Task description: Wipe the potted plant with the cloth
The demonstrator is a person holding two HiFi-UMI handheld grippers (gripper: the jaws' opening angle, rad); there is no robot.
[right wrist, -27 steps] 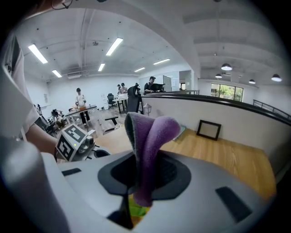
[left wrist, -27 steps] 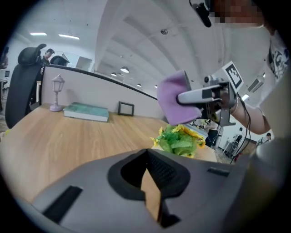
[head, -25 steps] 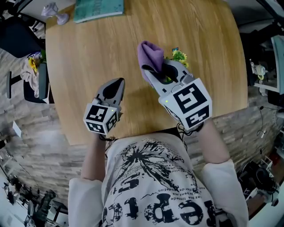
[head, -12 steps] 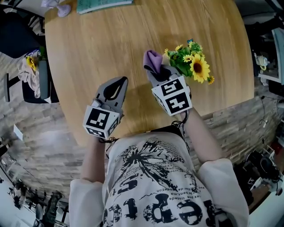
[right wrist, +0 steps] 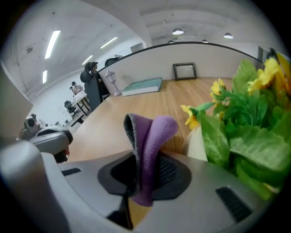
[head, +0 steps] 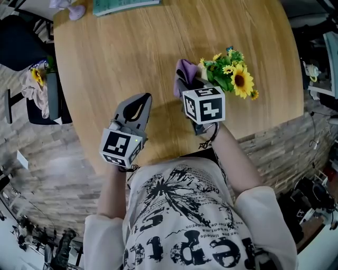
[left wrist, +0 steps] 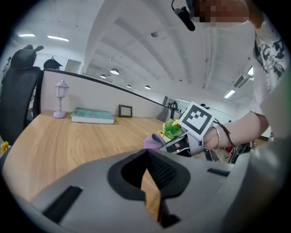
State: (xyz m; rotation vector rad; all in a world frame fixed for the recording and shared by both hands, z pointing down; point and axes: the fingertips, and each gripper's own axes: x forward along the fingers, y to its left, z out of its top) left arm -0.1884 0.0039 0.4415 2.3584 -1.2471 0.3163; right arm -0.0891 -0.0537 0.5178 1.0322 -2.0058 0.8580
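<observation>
Step in hand, as we judge it: approach, wiping not yet started. The right gripper (head: 186, 85) is clamped on the purple cloth (head: 185, 70), with a fold standing up out of the jaws. The potted plant (head: 232, 78) sits on the right part of the wooden table (head: 116, 52). It has yellow sunflower-type blooms and green leaves in a pale pot. The cloth is just beside the plant's left side, and we can't tell whether it touches the leaves.

The left gripper (head: 139, 101) has its jaws closed with nothing between them. It hangs over the near left of the table, well apart from the plant.

Next move, as we see it:
- Shift the cloth right onto the leaves or pot wall.
- Stroke lightly, because the pot looks light and could slide or tip.
- We could bring the left gripper over to steady the pot, but its jaws would have to open first.

Count:
- 2 grippers
- 1 cloth
- 1 potted plant
- 1 teal book (head: 124, 5) at the far edge
- 1 small lamp ornament (left wrist: 60, 98) left of the book
- 1 picture frame (left wrist: 125, 110) right of the book
- 1 black chair (left wrist: 20, 98) at far left
</observation>
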